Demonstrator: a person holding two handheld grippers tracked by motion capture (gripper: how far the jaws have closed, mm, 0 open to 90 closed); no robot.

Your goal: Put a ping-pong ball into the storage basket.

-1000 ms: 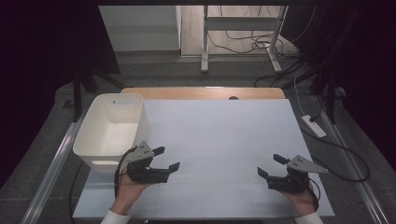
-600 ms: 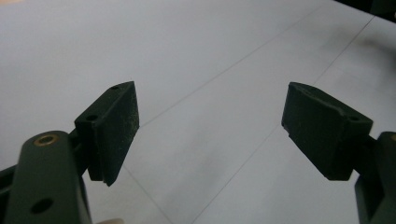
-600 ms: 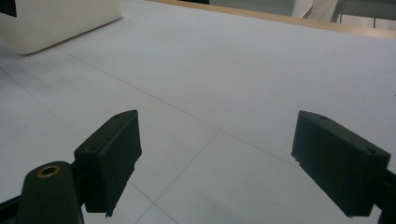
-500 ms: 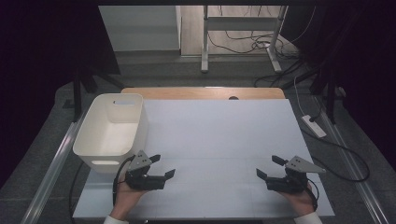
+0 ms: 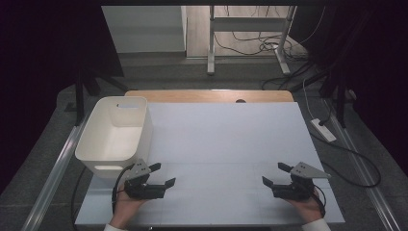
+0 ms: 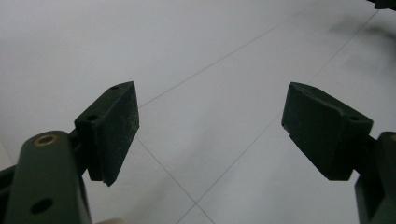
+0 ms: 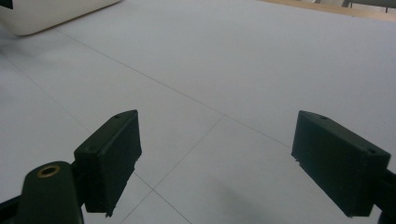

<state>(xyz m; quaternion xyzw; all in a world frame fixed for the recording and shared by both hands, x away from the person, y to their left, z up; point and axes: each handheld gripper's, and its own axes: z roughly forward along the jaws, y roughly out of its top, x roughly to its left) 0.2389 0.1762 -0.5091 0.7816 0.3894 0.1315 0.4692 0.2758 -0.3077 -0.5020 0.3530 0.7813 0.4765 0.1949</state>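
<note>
High view, with both gripper views. The left gripper is resting low over the white table at the lower left of the frame, its jaws standing apart with nothing between them; in the left gripper view the two black pads are framing bare surface. The right gripper is mirroring it at the lower right, jaws likewise apart and empty, pads wide over the seamed surface. The nearest thing, a white bin, is standing at the left edge of the table, just above the left gripper and apart from it; its inside appears empty. Both tools are probably being held low, level and symmetrical as a ready pose, leaving the middle of the table free. Compared with the earlier frames, the left gripper has sunk toward the bottom edge, away from the bin's near wall, while the right one is keeping its place.
</note>
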